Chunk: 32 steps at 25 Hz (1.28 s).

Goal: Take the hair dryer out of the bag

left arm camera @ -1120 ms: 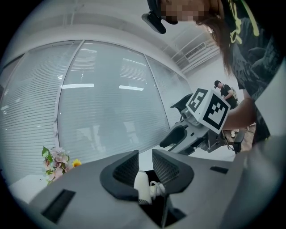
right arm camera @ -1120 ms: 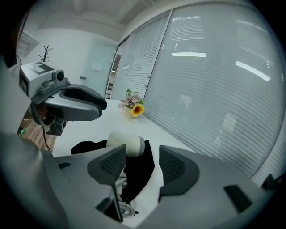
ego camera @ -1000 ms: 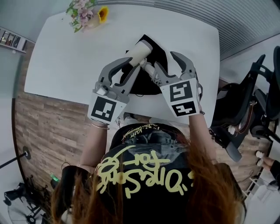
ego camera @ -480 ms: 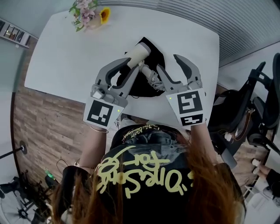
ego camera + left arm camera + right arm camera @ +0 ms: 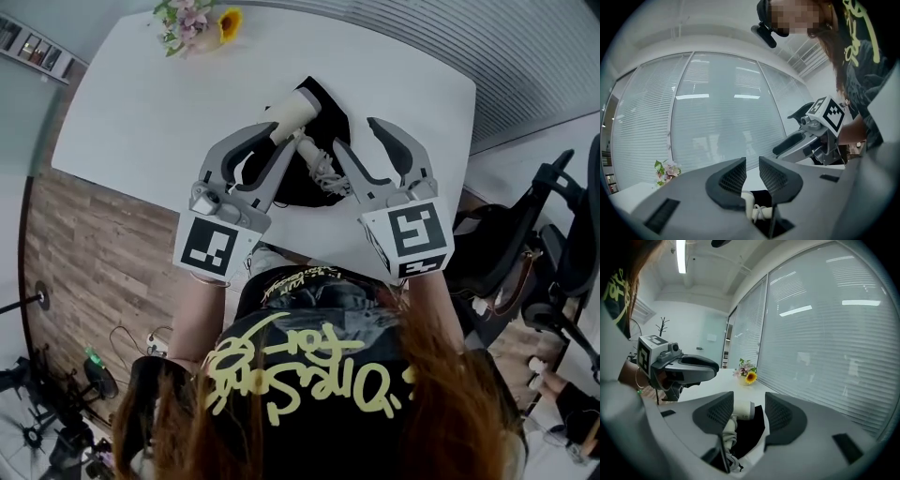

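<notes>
A cream hair dryer [image 5: 293, 111] lies on a flat black bag [image 5: 342, 122] on the white table [image 5: 141, 112], its wound cord [image 5: 322, 169] toward me. My left gripper [image 5: 281, 142] hovers over the bag's left side, jaws narrowly apart and empty; in the left gripper view [image 5: 751, 161] the dryer [image 5: 749, 202] shows below them. My right gripper [image 5: 356, 134] hangs over the bag's right side, open. Its jaws have just been closing a little, with nothing between them; in the right gripper view [image 5: 749, 397] the dryer [image 5: 743, 409] lies beyond and below.
A vase of flowers [image 5: 192, 17] stands at the table's far left corner. Black office chairs [image 5: 544, 262] stand to the right of the table. Wood floor [image 5: 84, 272] shows at the near left, with cables and gear on it.
Both grippers have risen and drawn back toward me, their marker cubes spreading apart. The dryer and the bag have stayed where they were.
</notes>
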### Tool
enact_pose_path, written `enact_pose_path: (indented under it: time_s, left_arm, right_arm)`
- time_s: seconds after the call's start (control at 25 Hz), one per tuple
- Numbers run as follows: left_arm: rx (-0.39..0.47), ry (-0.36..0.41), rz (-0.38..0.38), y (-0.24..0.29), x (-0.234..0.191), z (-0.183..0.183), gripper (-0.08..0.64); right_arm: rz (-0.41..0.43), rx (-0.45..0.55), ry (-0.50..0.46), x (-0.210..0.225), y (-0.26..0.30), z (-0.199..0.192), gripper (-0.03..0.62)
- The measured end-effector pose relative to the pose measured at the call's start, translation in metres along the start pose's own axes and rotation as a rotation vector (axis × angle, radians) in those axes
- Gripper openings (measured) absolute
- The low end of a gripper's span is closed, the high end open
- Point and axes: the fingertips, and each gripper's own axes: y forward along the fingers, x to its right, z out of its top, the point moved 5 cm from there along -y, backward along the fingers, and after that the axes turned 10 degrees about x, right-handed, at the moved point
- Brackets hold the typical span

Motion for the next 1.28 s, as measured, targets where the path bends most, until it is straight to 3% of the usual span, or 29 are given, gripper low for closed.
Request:
enact_pose_path:
  time_s: [0.36,1.28]
  left_arm:
    - [-0.008,0.017,0.026,-0.001,0.011,0.000,0.055]
    - [0.002,-0.020,0.040,-0.012,0.028,0.002,0.000]
  right_arm:
    - [0.014,0.042,-0.010,0.002,-0.008,-0.001,0.059]
    - [0.034,0.178,-0.021,-0.010,-0.025,0.013,0.003]
